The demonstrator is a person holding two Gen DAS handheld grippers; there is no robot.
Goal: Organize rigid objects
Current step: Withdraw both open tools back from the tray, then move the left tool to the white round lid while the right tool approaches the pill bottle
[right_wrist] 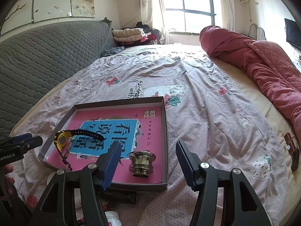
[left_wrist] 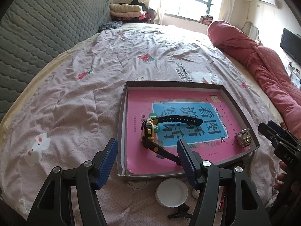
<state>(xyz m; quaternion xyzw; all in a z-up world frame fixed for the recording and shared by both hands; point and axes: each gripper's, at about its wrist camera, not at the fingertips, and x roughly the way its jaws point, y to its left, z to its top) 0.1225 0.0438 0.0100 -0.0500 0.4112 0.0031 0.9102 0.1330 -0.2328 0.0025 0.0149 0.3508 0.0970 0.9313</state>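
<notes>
Setting: a bed (left_wrist: 94, 79) under a pink printed sheet, with a shallow grey tray (left_wrist: 122, 116) lying on it.
Tray contents: a pink book (left_wrist: 139, 101) covers the floor; on it rest a yellow wristwatch (left_wrist: 148, 130) with a black strap, near the left side, and a metal knob (right_wrist: 142, 163) in the near right corner, well apart.
Outside the tray: a white lid (left_wrist: 171, 193) just beside the near wall; a small black thing next to it, perhaps a hair clip (left_wrist: 180, 211).
Left gripper (left_wrist: 148, 164): jaws wide apart, nothing between the pads, hovering over the tray's near edge.
Right gripper (right_wrist: 148, 166): jaws spread wide, empty, above the tray's right corner by the knob.
</notes>
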